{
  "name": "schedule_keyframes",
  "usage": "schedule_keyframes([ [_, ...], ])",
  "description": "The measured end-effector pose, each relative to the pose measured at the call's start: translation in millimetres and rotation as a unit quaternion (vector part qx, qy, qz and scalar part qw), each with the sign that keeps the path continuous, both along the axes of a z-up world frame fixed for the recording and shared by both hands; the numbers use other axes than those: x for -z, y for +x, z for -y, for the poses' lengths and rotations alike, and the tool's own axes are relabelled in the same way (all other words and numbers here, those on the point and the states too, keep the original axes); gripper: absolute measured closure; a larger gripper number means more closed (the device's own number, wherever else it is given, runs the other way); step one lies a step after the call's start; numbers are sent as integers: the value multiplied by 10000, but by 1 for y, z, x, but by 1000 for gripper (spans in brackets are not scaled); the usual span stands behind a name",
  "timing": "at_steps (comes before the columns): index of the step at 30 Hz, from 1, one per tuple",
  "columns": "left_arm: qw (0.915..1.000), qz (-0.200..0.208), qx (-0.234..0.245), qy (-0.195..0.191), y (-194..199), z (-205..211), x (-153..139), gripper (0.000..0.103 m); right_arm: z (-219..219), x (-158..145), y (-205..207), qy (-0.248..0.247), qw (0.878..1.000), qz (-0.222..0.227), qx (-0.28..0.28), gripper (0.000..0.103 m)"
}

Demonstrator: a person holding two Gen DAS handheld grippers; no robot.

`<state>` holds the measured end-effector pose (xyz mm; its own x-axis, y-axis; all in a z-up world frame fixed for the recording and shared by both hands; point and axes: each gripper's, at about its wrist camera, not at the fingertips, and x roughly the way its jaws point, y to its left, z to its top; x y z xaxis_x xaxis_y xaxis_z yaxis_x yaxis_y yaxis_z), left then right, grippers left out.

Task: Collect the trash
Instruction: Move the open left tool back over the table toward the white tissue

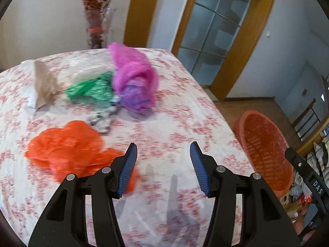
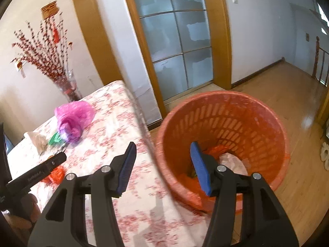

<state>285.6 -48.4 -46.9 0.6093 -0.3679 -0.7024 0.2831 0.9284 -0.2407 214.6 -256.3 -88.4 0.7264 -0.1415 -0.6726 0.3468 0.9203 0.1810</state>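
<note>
Crumpled trash lies on a table with a floral cloth (image 1: 174,123): an orange plastic bag (image 1: 67,152) near my left gripper, a green bag (image 1: 90,90), a pink-purple bag (image 1: 133,82), a brown paper bag (image 1: 44,84) and a black-and-white wrapper (image 1: 102,119). My left gripper (image 1: 163,154) is open and empty just right of the orange bag. My right gripper (image 2: 163,154) is open and empty at the table edge, over the rim of an orange basket (image 2: 257,111) on the floor. The basket holds orange and pale trash (image 2: 230,160). The pink bag (image 2: 74,119) also shows in the right wrist view.
A glass vase with red branches (image 1: 96,26) stands at the table's far edge. The orange basket (image 1: 265,150) sits right of the table. A sliding glass door (image 2: 174,41) and wooden floor (image 2: 287,94) lie beyond. Clutter (image 1: 308,185) sits at the far right.
</note>
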Motion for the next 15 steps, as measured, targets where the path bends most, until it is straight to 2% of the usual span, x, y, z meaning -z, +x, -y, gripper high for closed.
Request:
schedule_keyframes([
  [10, 9978, 43, -663, 0, 0, -71, -2, 49, -66, 5, 22, 5, 9962, -174, -852, 49],
  [15, 9959, 33, -905, 26, 6, -94, -1, 49, -84, 7, 24, -49, 9944, -254, -1023, 49],
])
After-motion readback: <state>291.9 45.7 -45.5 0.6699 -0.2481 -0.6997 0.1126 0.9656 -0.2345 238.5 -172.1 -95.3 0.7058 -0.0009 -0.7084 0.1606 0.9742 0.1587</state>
